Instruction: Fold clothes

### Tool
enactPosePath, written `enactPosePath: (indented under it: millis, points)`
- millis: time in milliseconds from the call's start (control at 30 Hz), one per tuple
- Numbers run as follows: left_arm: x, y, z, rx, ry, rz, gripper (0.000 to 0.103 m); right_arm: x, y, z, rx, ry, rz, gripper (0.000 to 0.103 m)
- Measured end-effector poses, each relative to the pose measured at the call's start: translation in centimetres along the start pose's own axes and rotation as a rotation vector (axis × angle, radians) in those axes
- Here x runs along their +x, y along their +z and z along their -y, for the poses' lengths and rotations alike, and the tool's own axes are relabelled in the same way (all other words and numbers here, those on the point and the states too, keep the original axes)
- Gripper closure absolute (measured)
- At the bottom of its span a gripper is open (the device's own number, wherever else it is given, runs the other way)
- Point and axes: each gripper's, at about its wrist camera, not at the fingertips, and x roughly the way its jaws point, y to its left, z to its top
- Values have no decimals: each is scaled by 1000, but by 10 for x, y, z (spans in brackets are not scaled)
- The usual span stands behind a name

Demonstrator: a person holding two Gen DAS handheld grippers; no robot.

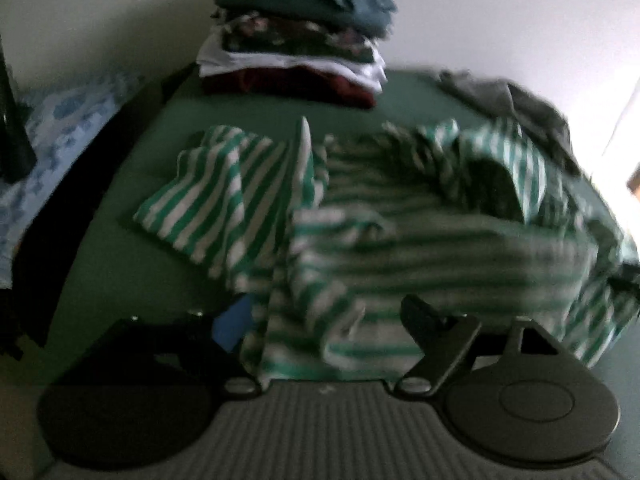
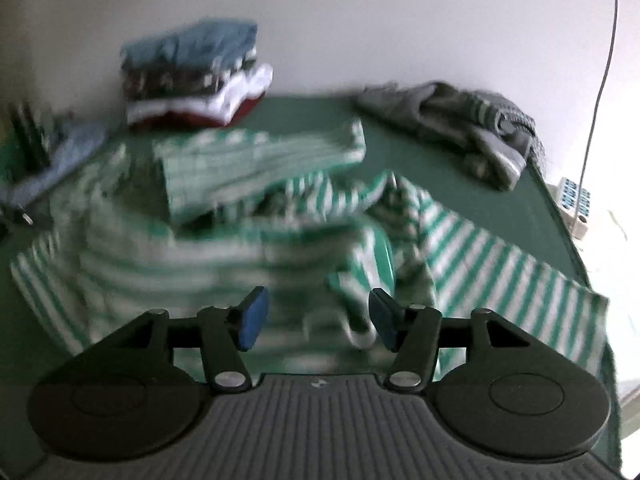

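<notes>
Both tongs, left and right, gape over the crumpled striped shirt.

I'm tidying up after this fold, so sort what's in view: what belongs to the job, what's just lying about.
Job:
striped top, crumpled on the green table
folded stack
grey clothes, not yet folded
left gripper and right gripper

Lying about:
power strip
cable
blue-patterned cloth

Both my views are dim and greenish, with the brightest light glaring in from the right edge. Motion blur smears the striped shirt worst, and the folded pile looks soft. The fisheye bends and darkens the corners.
</notes>
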Motion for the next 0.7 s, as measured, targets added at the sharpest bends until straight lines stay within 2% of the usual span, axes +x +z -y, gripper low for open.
enactPosePath:
  millis: [33, 133, 200, 233, 267, 367, 567, 700]
  points:
    - [1, -6, 3, 27, 19, -2, 20, 0, -5, 0, -11, -17, -9, 45]
    - [15, -12, 5, 20, 59, -30, 33, 7, -10, 0, -3, -56, -1, 47]
    - [18, -11, 11, 50, 97, -3, 34, 13, -8, 0, -2, -88, 8, 52]
    - [19, -10, 13, 54, 97, 2, 42, 17, -6, 1, 5, -105, 4, 53]
    - [18, -8, 13, 52, 87, 4, 50, 19, -4, 3, 30, -101, -1, 55]
    - [16, -8, 10, 35, 74, 9, 62, 10, -2, 13, 121, -31, 21, 56]
    - [17, -7, 9, 37, 97, 12, 62, 2, -1, 15, 153, -70, 66, 56]
    - [17, -6, 8, 48, 114, 17, 63, 18, 0, 6, 47, -166, 28, 57]
